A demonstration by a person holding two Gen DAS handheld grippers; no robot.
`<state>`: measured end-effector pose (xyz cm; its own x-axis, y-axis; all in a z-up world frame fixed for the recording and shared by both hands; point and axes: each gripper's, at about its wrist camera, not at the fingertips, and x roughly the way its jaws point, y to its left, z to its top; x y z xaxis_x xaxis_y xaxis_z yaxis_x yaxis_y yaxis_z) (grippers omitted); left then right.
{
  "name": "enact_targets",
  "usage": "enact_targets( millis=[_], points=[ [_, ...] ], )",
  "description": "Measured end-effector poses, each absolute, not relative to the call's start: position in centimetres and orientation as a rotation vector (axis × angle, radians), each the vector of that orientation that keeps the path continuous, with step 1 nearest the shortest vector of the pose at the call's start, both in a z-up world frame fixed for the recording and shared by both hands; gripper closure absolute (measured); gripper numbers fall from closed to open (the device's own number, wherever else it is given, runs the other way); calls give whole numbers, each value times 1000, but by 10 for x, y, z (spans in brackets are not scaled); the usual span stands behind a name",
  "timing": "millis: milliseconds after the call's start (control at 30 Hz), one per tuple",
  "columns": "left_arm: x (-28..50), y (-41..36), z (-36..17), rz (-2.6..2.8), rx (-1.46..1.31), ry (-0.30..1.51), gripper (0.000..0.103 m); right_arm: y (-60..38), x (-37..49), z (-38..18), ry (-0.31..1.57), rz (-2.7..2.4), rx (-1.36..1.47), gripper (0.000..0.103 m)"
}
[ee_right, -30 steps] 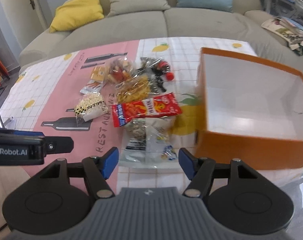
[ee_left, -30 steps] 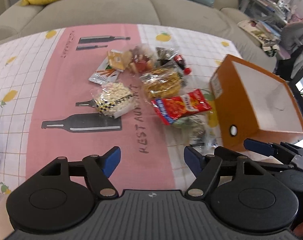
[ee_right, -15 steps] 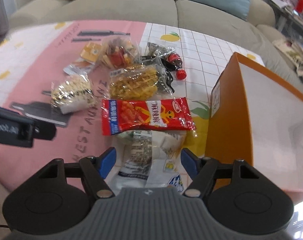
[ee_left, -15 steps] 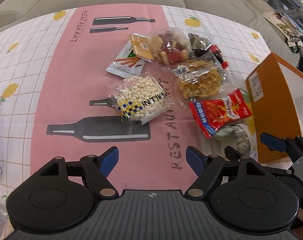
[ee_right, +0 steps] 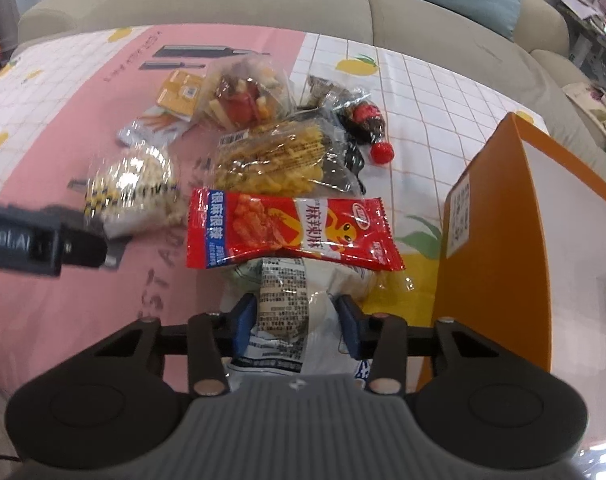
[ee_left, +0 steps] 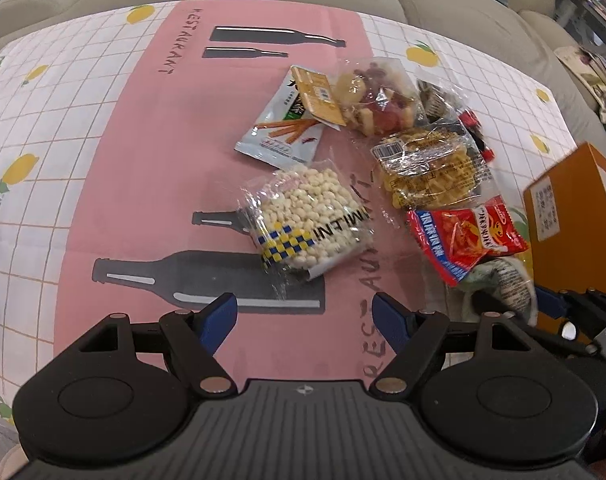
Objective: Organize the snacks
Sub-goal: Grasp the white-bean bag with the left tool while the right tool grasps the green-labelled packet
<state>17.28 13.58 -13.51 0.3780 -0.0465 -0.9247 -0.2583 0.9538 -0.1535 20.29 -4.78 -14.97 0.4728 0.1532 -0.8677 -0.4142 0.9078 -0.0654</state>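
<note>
Several snack packets lie on the pink and white tablecloth. My left gripper [ee_left: 305, 314] is open and empty, just short of a clear bag of white puffs [ee_left: 309, 222]. My right gripper [ee_right: 297, 322] is shut on a white printed packet [ee_right: 289, 302] that lies partly under a red snack bag [ee_right: 291, 232]. An orange box [ee_right: 499, 248] with a white inside stands to the right. Beyond are a bag of yellow twists [ee_right: 275, 160], a bag of mixed sweets [ee_right: 243, 96], a small cola bottle [ee_right: 369, 120] and an orange packet [ee_right: 181, 94].
A beige sofa [ee_right: 303, 4] with yellow and blue cushions runs along the table's far side. The left gripper's body [ee_right: 39, 240] reaches in from the left of the right wrist view. A silver stick-snack packet [ee_left: 283, 132] lies behind the puffs.
My right gripper has moved down onto the white packet and its jaws have closed on it. My left gripper has moved forward toward the bag of white puffs, still open.
</note>
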Motion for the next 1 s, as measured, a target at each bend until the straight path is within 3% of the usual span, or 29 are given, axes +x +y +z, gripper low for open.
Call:
enact_targets(
  millis=[467,800,867,1000],
  points=[
    [188,149,-140,210,-426,1173,11,-74,215,-72,922,368,-131,68],
    [214,155,-162,419,-535,1147,11,-60,246,-115,941,354,-133,68],
    [217,152,-167,432,-544,1139,2,-59,251,-125,971,360,-106,67],
    [227,139,-171,437,-484,1130,0,-58,251,-129,964,362,-101,67]
  ],
)
